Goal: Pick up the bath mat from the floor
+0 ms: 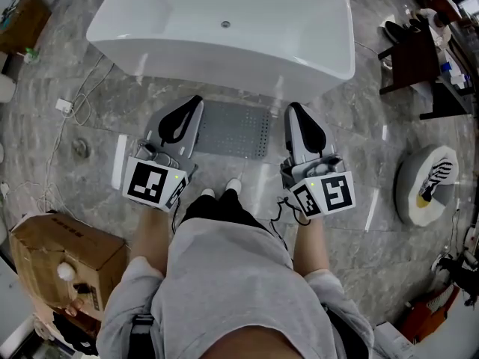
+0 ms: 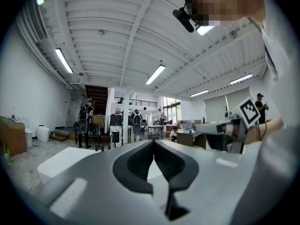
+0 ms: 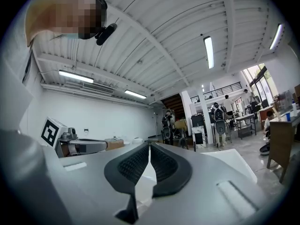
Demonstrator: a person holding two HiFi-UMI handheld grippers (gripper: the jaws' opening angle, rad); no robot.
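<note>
Bath mat [image 1: 233, 129] is lying flat on the marble floor [image 1: 359, 126], between the white bathtub [image 1: 224, 62] and the person's feet [image 1: 233, 185]. Left gripper [image 1: 197, 102] and right gripper [image 1: 293, 108] line up with its two ends (seen from the head view). Both have jaws pressed together with nothing between them.

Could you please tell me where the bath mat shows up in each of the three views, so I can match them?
Head view: the bath mat lies mid-frame on the floor, just before the bathtub.
Left gripper view: not in it.
Right gripper view: not in it.
Shared landmark: the bathtub, lower left in the left gripper view, lower right in the right.
</note>
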